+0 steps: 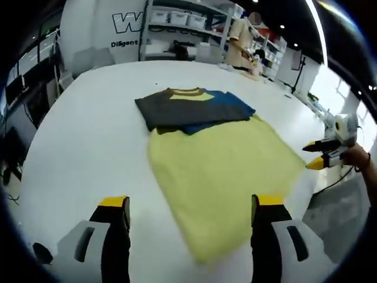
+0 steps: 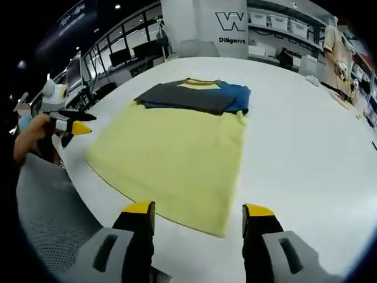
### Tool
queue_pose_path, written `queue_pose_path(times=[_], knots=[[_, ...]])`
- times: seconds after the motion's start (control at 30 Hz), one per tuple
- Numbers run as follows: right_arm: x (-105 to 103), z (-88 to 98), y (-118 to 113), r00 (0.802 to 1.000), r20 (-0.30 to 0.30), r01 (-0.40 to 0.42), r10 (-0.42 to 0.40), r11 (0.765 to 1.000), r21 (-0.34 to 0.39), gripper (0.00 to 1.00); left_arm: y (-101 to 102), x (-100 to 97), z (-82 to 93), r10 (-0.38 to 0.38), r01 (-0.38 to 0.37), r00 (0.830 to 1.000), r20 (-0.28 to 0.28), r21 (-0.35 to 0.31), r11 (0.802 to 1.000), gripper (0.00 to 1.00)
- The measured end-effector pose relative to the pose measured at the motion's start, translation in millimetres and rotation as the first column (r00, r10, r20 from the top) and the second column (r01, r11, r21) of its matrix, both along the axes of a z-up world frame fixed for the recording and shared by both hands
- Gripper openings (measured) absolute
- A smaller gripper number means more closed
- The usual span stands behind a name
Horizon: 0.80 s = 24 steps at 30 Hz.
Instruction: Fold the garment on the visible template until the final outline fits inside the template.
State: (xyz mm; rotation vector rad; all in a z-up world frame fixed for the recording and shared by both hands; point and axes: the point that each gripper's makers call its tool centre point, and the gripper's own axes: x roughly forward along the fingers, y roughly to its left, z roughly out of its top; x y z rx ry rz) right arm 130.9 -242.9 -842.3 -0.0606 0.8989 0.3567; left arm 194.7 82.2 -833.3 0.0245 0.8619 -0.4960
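Observation:
A yellow garment [image 1: 221, 177] lies flat on the white table [image 1: 88, 147], with its grey sleeve [image 1: 171, 109] and blue sleeve [image 1: 227, 106] folded across its far end. The same garment [image 2: 174, 156] spreads ahead in the right gripper view. My left gripper [image 1: 192, 203] is open, its jaws straddling the garment's near corner without touching it. The right gripper [image 2: 198, 209] is open too, just short of the near hem. Off the garment's side edge, each hand-held gripper appears in the other's view: right gripper [image 1: 318, 156], left gripper [image 2: 73, 122]. No template outline is discernible.
The table's edge runs close beside the garment, with grey floor [image 2: 53, 200] beyond it. At the back stand shelves with white bins [image 1: 177, 23], a white pillar with lettering [image 2: 232, 26] and a person in beige [image 1: 241, 41].

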Motion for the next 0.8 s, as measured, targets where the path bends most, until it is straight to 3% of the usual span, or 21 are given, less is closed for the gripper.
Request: queue_pose_path(times=[0.13, 0.33, 0.5, 0.6, 0.8], knots=[[-4.2, -7.7, -8.6, 0.999, -0.036, 0.029, -0.030, 0.999, -0.032, 0.38, 6.1, -13.1, -11.8, 0.016, -0.015, 0.999, -0.045, 0.026, 1.000, 0.54], [-9.6, -13.0, -17.8, 0.996, -0.061, 0.064, -0.067, 0.997, -0.037, 0.29, 8.8, -29.6, -24.0, 0.017, -0.010, 0.994, -0.109, 0.064, 0.998, 0.37], [-13.5, -16.2, -17.9, 0.994, -0.078, 0.077, -0.080, 0.996, -0.036, 0.21, 8.7, -35.4, -26.9, 0.031, -0.021, 0.992, -0.124, 0.083, 0.996, 0.28], [-14.7, -17.6, -18.3, 0.992, -0.086, 0.084, -0.087, 0.996, -0.037, 0.17, 6.6, -43.9, -27.0, 0.033, -0.019, 0.985, -0.170, 0.079, 0.997, 0.19], [-16.1, -20.4, -19.2, 0.991, -0.095, 0.094, -0.097, 0.995, -0.038, 0.09, 2.3, -51.6, -26.9, 0.057, -0.045, 0.982, -0.181, 0.069, 0.997, 0.08]])
